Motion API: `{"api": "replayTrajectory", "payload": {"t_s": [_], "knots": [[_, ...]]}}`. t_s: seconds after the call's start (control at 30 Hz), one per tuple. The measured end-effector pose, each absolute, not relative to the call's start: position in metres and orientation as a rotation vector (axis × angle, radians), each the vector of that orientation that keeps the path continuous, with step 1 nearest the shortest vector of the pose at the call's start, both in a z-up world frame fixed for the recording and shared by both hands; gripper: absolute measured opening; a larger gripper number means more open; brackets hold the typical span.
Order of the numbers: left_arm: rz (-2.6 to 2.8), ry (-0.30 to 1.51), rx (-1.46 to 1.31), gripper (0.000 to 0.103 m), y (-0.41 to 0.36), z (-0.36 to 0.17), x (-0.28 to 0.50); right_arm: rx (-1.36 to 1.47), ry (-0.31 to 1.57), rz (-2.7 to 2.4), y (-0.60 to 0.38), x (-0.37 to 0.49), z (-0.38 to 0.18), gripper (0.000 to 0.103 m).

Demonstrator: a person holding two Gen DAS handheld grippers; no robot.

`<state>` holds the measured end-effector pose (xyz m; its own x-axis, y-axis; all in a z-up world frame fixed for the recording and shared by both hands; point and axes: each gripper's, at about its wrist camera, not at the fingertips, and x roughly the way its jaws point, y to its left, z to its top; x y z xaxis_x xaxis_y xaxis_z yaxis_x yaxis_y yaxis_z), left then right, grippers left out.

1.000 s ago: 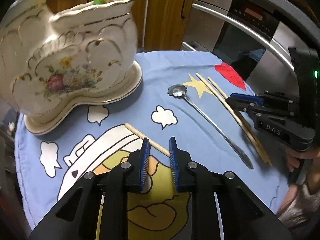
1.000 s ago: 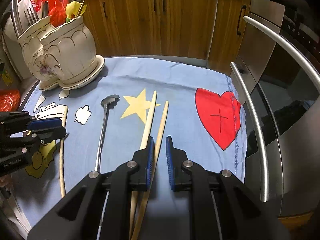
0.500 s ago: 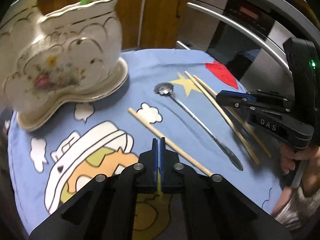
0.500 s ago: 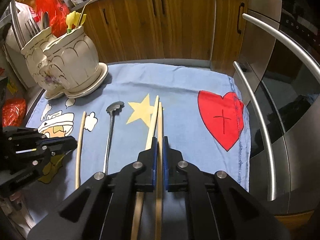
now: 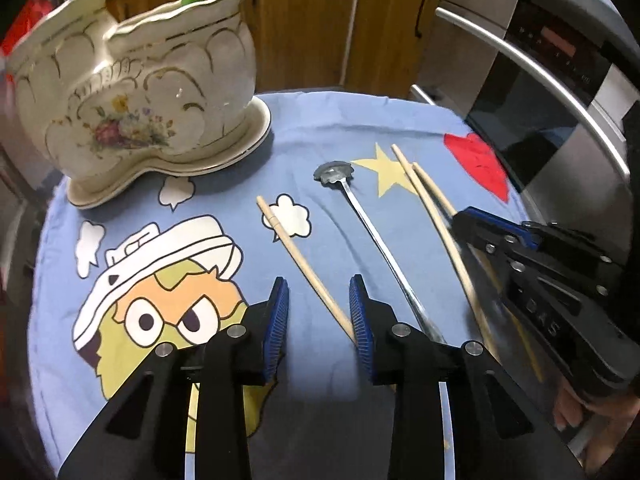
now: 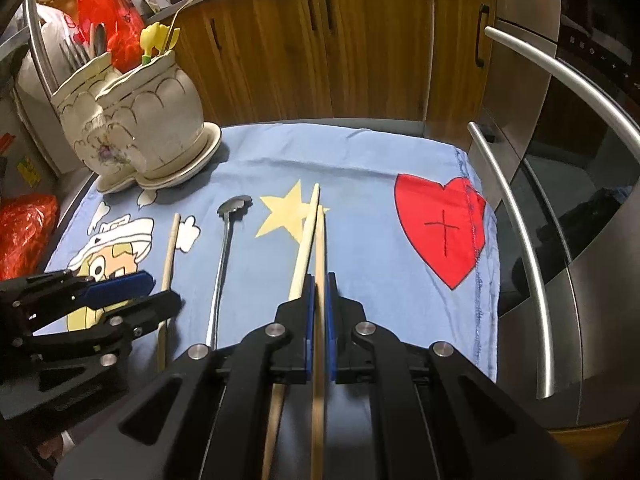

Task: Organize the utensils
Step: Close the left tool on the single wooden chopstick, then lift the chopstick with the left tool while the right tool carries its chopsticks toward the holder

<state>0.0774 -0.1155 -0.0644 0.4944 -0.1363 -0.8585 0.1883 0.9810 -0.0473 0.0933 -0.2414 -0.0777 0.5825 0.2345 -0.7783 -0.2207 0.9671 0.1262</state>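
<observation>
A single wooden chopstick [image 5: 296, 254] lies on the blue cartoon cloth [image 5: 360, 128]; its near end runs between the pads of my open left gripper [image 5: 319, 312]. A metal spoon [image 5: 376, 236] lies to its right. My right gripper [image 6: 319, 308] is shut on a wooden chopstick [image 6: 319, 240]; a second chopstick [image 6: 304, 240] lies just left of its pads. The cream floral ceramic utensil holder [image 5: 140, 84] stands at the back left, also in the right wrist view [image 6: 140, 120]. The left gripper shows in the right wrist view [image 6: 120, 296].
A steel oven with a bar handle [image 6: 520, 240] borders the cloth on the right. Wooden cabinets [image 6: 320, 40] stand behind. The holder has forks and a yellow utensil [image 6: 154, 40] in it. Red plastic bags [image 6: 24, 228] lie at the left.
My left gripper went from open to shut and is open again, now around the single chopstick. My right gripper closed on one chopstick of the pair.
</observation>
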Motion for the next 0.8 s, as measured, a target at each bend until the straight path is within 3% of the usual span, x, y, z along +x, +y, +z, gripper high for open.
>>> {"api": "replayTrajectory", "payload": {"t_s": [0.1,0.33,0.5,0.8], "knots": [[-0.180,1.018,0.107,0.031,-0.125,-0.067,0.075,0.017,0.899,0.268,-0.245,0.088,-0.075,0.005],[-0.228,1.016,0.093,0.006,-0.108,-0.066,0.078,0.065,0.850,0.299,-0.253,0.076,-0.064,0.005],[-0.276,1.031,-0.006,0.005,-0.086,-0.062,0.078,0.090,0.815,0.303,-0.256,0.070,-0.056,0.005],[-0.365,0.875,-0.064,0.005,-0.049,-0.022,0.054,0.198,0.685,0.357,-0.256,0.061,-0.034,0.005]]}}
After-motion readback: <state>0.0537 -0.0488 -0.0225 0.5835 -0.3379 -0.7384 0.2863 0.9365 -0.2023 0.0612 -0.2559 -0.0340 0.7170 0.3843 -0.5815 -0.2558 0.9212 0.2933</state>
